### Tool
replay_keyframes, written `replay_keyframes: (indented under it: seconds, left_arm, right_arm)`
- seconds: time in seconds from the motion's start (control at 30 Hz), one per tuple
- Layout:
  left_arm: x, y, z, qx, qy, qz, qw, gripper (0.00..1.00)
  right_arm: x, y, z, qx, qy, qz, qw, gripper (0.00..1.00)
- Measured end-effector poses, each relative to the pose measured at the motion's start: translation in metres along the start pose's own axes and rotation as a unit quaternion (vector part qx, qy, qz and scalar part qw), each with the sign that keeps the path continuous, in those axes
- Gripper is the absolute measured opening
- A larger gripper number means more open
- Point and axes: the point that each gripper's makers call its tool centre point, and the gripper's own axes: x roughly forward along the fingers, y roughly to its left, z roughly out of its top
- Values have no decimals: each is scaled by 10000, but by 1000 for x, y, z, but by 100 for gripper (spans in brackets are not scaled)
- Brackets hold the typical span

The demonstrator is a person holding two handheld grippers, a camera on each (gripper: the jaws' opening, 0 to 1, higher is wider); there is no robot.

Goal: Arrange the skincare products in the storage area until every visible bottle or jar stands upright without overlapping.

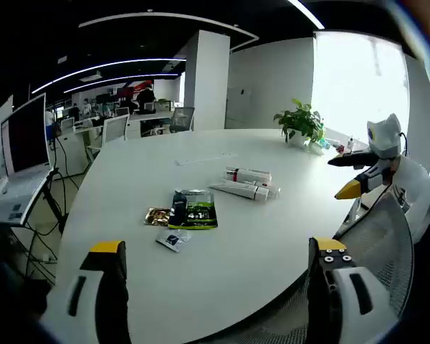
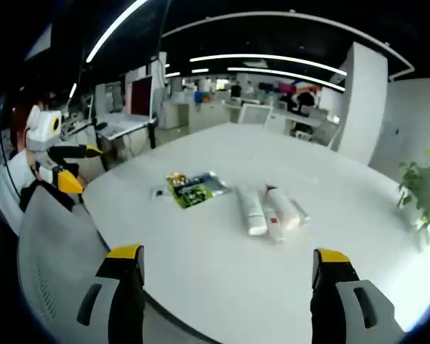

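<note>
— On the table (image 1: 287,236), left gripper view: tubes (image 1: 247,183) lie mid-table beside a pouch (image 1: 193,209); left gripper (image 1: 218,259) released, well short.

— Right gripper view: tubes (image 2: 266,209) lying flat; right gripper (image 2: 228,265) released. Probably light, soft, slippery; take mid-body.

Tubes: white skincare tubes (image 1: 245,183) (image 2: 267,208) are lying flat on the white table (image 1: 222,258) (image 2: 222,279), not standing upright.
Count: three tubes appear to be lying together in the right gripper view; the left gripper view is showing two clearly.
Arrangement: they are lying side by side, touching or nearly so.
Markings: red bands are showing on the bodies.
Position: they are lying well ahead of both sets of tongs, between the jaw lines.
</note>
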Motion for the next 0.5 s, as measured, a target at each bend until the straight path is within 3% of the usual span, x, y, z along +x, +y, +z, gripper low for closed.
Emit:
replay_keyframes:
  seconds: [0.5]
  left_arm:
    - [3, 4, 2, -42, -12, 31, 10000, 99]
  right_arm:
    - [2, -3, 1, 28, 20, 7, 10000, 100]
